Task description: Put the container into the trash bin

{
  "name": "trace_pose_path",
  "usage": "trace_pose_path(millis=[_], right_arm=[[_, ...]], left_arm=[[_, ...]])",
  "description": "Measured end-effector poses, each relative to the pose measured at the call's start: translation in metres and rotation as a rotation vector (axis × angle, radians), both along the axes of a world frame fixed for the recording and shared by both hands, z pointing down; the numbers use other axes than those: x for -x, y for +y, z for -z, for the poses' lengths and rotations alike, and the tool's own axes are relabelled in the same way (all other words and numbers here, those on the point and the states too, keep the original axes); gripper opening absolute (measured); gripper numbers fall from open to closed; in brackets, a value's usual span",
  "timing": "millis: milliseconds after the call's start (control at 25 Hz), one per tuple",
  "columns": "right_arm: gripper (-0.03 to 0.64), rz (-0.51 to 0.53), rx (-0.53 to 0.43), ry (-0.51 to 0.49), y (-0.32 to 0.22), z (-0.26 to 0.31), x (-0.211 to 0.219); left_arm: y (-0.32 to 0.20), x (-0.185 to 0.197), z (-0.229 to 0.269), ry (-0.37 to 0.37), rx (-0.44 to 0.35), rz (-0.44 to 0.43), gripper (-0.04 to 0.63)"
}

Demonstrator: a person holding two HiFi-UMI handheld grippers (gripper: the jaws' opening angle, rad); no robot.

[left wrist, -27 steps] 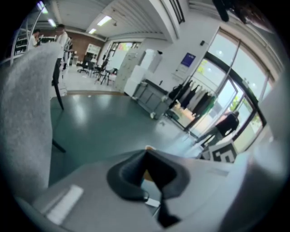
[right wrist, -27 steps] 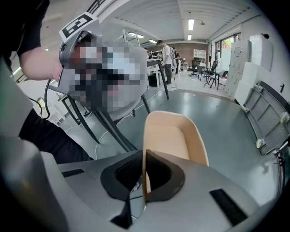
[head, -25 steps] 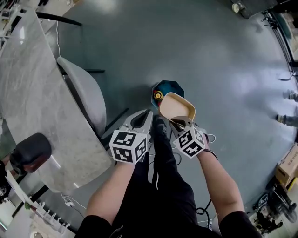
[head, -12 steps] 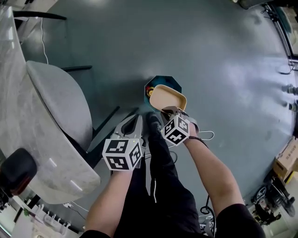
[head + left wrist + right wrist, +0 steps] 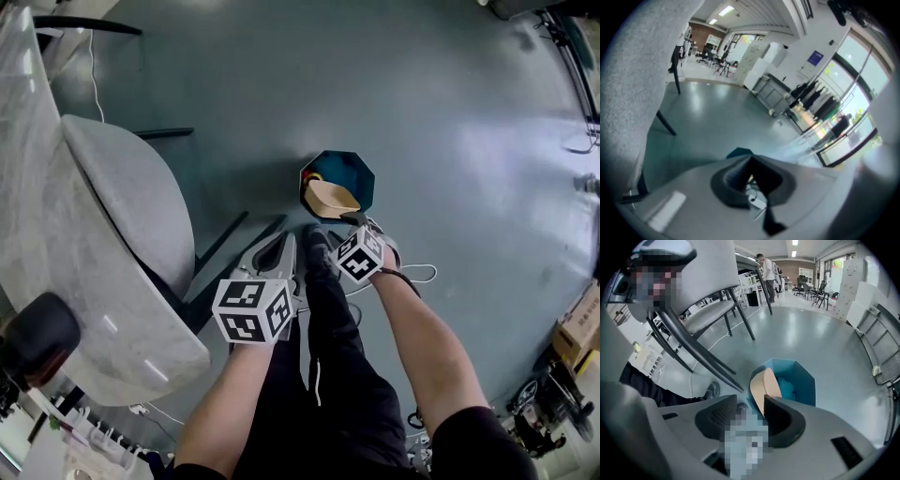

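The right tongs (image 5: 352, 221) are opening, just over the blue trash bin (image 5: 362, 174). The tan container (image 5: 334, 196) is right past their tips. It leans on its side inside the bin, and the pads are not pressing it. The left tongs (image 5: 279, 246) are closed on nothing, off to the side of the right tongs. The container looks light, thin and a bit bendy. I think the rim is the best place to pinch it, gently, so it does not squash.

Container (image 5: 333, 195) in trash bin (image 5: 362, 176) — directly ahead of right gripper (image 5: 354, 223); chair (image 5: 131, 197) left of left gripper (image 5: 279, 251).
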State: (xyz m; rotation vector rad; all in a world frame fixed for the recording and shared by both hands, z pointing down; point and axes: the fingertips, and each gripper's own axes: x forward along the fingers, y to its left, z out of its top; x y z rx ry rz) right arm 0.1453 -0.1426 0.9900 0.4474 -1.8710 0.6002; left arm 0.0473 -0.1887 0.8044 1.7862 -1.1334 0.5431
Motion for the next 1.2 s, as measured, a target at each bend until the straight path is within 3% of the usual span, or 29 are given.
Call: trace_pose_path(millis=[280, 480, 680, 920, 1200], right_arm=[[0.149, -0.062, 0.012, -0.063, 0.033, 0.085, -0.011], [0.113, -0.141, -0.103, -0.157, -0.002, 0.179, -0.014], [0.095, -0.175, -0.202, -0.269, -0.027, 0.281, -0.006], [0.077, -0.112, -0.318, -0.399, -0.055, 0.375, 0.018], [0.043, 0.054, -0.402, -0.484, -0.065, 0.45, 0.068]], left_arm=[[-0.006, 0.009, 0.068, 0.017, -0.036, 0.001, 0.005], [-0.026, 0.002, 0.154, -0.004, -0.158, -0.06, 0.005], [-0.026, 0.017, 0.233, -0.013, -0.236, -0.014, 0.005], [-0.016, 0.047, 0.309, -0.111, -0.371, 0.043, 0.005], [0.011, 0.099, 0.366, -0.167, -0.482, 0.168, 0.005]])
